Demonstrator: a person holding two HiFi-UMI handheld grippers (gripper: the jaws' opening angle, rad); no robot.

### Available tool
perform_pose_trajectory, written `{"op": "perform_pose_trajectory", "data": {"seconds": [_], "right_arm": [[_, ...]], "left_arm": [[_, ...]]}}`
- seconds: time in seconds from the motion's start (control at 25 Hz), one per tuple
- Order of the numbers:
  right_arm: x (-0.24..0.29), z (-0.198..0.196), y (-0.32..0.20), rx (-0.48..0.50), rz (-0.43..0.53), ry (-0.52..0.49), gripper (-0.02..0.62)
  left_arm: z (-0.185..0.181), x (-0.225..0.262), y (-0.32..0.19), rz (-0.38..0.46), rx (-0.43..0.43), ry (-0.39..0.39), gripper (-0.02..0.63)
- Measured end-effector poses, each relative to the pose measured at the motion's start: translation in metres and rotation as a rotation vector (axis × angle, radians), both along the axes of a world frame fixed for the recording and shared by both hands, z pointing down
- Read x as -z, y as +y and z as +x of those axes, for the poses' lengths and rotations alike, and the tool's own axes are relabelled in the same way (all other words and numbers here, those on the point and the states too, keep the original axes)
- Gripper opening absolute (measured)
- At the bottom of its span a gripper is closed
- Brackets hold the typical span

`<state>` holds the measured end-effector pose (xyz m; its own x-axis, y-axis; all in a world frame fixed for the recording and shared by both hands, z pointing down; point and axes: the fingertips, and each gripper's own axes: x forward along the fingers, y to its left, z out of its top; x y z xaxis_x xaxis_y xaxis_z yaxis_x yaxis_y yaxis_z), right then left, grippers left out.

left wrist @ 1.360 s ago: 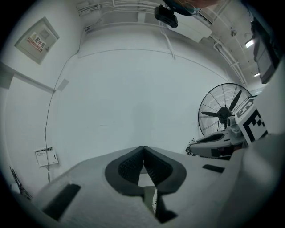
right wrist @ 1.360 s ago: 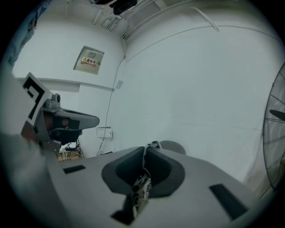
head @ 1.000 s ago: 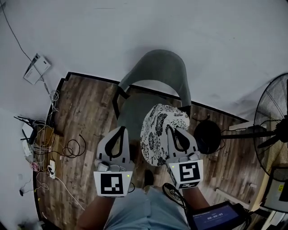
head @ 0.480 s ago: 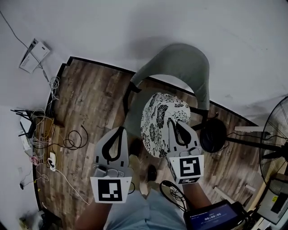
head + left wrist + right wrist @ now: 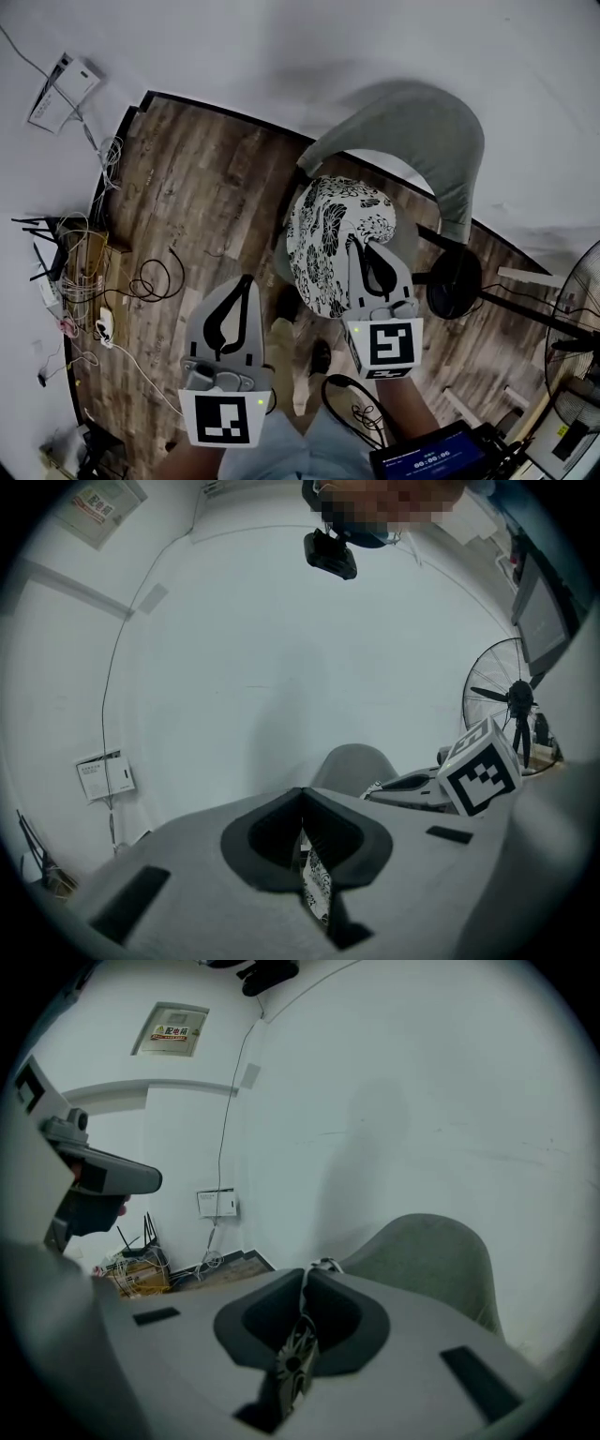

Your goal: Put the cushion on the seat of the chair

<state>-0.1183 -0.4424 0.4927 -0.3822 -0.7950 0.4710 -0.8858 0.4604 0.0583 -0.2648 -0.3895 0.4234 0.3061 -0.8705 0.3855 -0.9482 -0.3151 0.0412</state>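
The cushion (image 5: pixel 328 234), round with a black-and-white flower print, hangs over the seat of the grey shell chair (image 5: pixel 422 131) and hides most of the seat. My right gripper (image 5: pixel 360 246) is shut on the cushion's near edge. In the right gripper view the printed cloth (image 5: pixel 298 1358) is pinched between the fingers, with the chair back (image 5: pixel 431 1260) just beyond. My left gripper (image 5: pixel 247 279) is shut and stands left of the cushion, apart from it. A sliver of the print (image 5: pixel 314 883) shows through the slit behind its tips. I cannot tell whether the cushion touches the seat.
A standing fan (image 5: pixel 574 309) and its round base (image 5: pixel 455 281) are to the right of the chair. Cables and a router (image 5: pixel 75 281) lie along the left wall, below a white wall box (image 5: pixel 52 84). The person's shoe (image 5: pixel 319 356) and a tablet (image 5: pixel 431 459) are at the bottom.
Both grippers have gone forward and down toward the chair, the right one carrying the cushion. The cushion now hangs over the seat, closer to the backrest. Neither gripper has changed its grip.
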Motion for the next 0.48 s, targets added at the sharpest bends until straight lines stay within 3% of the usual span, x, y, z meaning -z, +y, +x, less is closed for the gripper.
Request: {"op": "perform_pose_trajectory", "data": {"seconds": [0.24,0.48], "right_arm": [[-0.048,0.002,-0.02,-0.012,-0.017,0.016,0.017],[-0.064,0.034,-0.023,-0.062,-0.04,0.043,0.017]], "left_arm": [[-0.002,-0.033,-0.009,-0.035,-0.017,-0.009,0.009],[0.016,-0.051,-0.018,-0.062,-0.056,0.003,0.009]]}}
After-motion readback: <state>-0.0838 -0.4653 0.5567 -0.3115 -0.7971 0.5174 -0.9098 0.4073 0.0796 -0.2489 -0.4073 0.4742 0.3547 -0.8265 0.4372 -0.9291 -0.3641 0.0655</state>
